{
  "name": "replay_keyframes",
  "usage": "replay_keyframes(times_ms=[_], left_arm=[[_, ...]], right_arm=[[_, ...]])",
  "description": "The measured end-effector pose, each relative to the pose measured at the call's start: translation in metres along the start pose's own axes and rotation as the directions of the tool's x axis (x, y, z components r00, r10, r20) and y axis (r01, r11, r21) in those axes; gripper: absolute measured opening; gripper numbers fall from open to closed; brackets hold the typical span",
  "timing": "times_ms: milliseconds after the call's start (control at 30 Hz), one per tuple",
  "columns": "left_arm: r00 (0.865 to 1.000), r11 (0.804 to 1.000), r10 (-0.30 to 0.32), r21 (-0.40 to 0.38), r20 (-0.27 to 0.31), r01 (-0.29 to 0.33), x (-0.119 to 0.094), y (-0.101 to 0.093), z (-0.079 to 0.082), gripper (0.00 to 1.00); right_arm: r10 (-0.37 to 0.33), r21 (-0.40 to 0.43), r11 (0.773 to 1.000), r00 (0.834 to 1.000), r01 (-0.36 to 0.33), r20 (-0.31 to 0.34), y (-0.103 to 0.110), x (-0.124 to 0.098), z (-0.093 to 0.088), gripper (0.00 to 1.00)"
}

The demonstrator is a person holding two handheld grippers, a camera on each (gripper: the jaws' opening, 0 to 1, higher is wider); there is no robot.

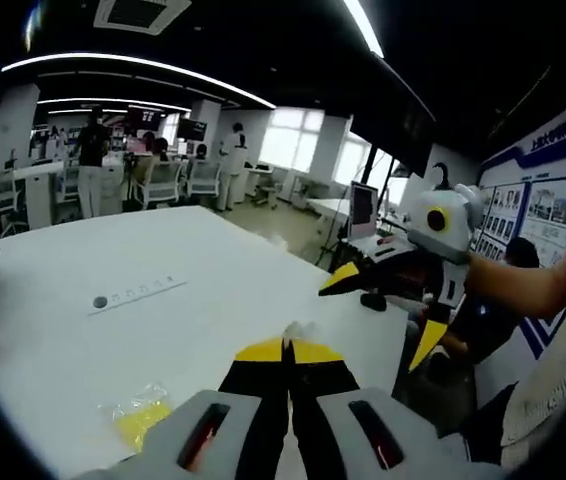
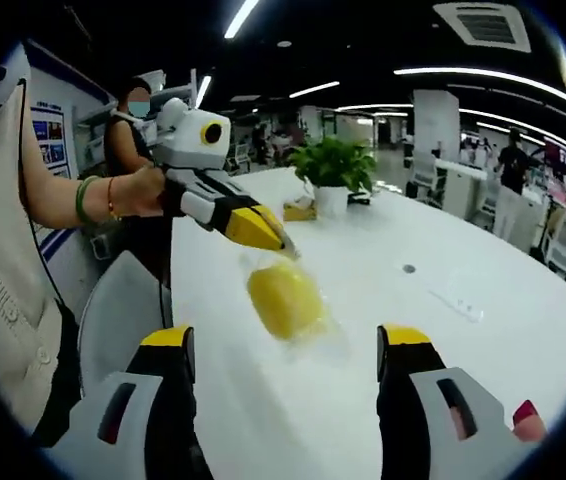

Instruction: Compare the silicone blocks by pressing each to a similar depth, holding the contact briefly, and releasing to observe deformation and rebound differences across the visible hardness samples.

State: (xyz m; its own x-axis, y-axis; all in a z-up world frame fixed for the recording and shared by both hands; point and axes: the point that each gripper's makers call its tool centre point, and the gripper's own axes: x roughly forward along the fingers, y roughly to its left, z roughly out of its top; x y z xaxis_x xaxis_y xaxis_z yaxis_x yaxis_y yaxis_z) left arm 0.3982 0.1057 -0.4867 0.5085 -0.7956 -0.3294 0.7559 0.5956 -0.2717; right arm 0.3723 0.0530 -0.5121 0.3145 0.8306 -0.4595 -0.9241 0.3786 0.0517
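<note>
A yellow silicone block (image 2: 283, 298) sits in a clear plastic bag on the white table (image 2: 443, 380), ahead of and between my right gripper's open jaws (image 2: 285, 345). My left gripper (image 2: 281, 243), held by a hand, comes in from the left. Its yellow tips are pinched on the bag's top edge. In the left gripper view its jaws (image 1: 288, 345) are shut with a scrap of clear plastic at the tips. A yellow block in clear wrap (image 1: 138, 415) lies low left of them. The right gripper (image 1: 388, 312) hangs open off the table's right edge.
A potted plant (image 2: 335, 165) and a small box (image 2: 298, 208) stand at the table's far end. A flush socket strip (image 1: 138, 293) lies in the tabletop. A grey chair (image 2: 123, 300) stands by the near edge, with a person's sleeve (image 2: 3, 260) beside it. People stand far off.
</note>
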Motion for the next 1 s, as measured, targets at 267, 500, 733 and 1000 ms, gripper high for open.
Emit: replay_keyframes(times_ms=[267,500,733,1000], left_arm=[[1.0,1.0,-0.018,0.019,-0.005,0.018,0.001,-0.001,0.004,0.0],[0.999,0.999,-0.026,0.027,-0.018,0.027,0.002,0.0,0.002,0.0],[0.999,0.999,-0.032,0.031,-0.025,0.033,0.002,0.001,0.001,0.0],[0.999,0.999,-0.04,0.028,-0.031,0.041,0.004,0.002,0.0,0.0]], right_arm=[[0.066,-0.047,0.996,0.995,-0.07,-0.08,-0.002,0.034,0.003,0.69],[0.106,-0.058,0.992,0.988,-0.114,-0.114,-0.001,0.055,0.004,0.67],[0.142,-0.069,0.985,0.974,-0.156,-0.178,-0.002,0.073,-0.006,0.64],[0.176,-0.062,0.98,0.965,-0.191,-0.196,0.001,0.089,-0.01,0.6]])
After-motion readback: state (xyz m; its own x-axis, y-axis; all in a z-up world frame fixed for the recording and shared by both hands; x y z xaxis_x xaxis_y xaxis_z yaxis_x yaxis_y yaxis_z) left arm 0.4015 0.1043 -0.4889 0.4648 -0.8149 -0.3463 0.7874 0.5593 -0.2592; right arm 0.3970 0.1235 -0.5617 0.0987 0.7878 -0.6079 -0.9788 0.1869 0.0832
